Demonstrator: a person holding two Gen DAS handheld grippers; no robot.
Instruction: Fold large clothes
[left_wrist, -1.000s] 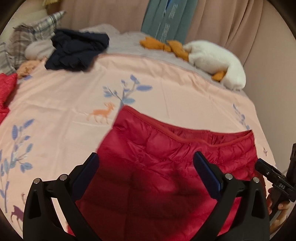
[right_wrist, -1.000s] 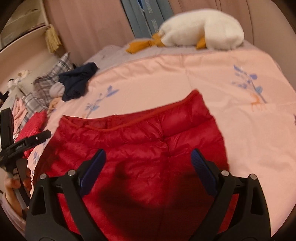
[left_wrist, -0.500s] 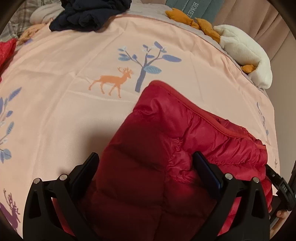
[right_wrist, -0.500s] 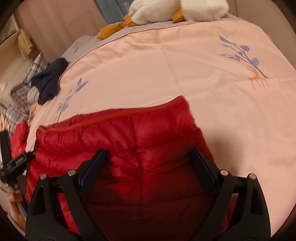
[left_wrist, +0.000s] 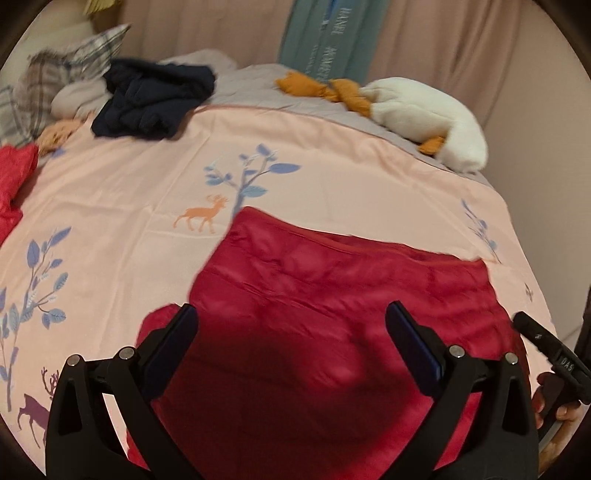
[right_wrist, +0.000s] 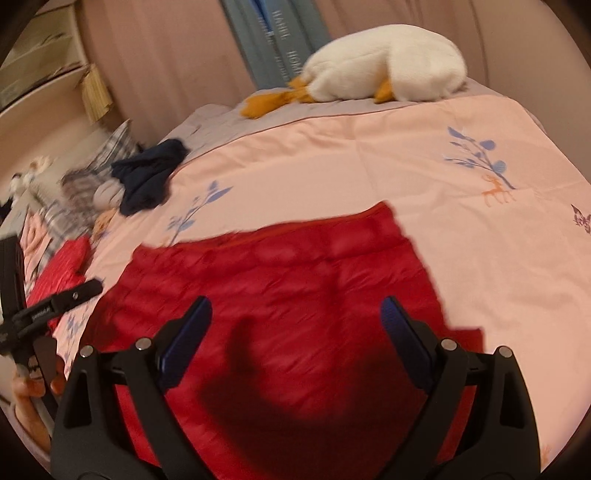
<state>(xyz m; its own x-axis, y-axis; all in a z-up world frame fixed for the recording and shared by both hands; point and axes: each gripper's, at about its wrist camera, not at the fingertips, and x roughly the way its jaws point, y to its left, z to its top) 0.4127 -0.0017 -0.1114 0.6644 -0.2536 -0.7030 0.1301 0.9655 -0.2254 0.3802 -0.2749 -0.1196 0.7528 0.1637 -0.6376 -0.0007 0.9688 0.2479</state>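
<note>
While the red quilted puffer garment (left_wrist: 332, 325) lay spread flat on the pink bedspread printed with deer and blue trees (left_wrist: 129, 192), the left gripper (left_wrist: 291, 332) and right gripper (right_wrist: 295, 321) hovered above it, fingers spread wide, gripping nothing.

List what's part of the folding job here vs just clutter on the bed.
Job: red puffer jacket; left gripper, open; right gripper, open.
Lying about: navy garment; plush goose; plaid pillow; red fabric at edge.
</note>
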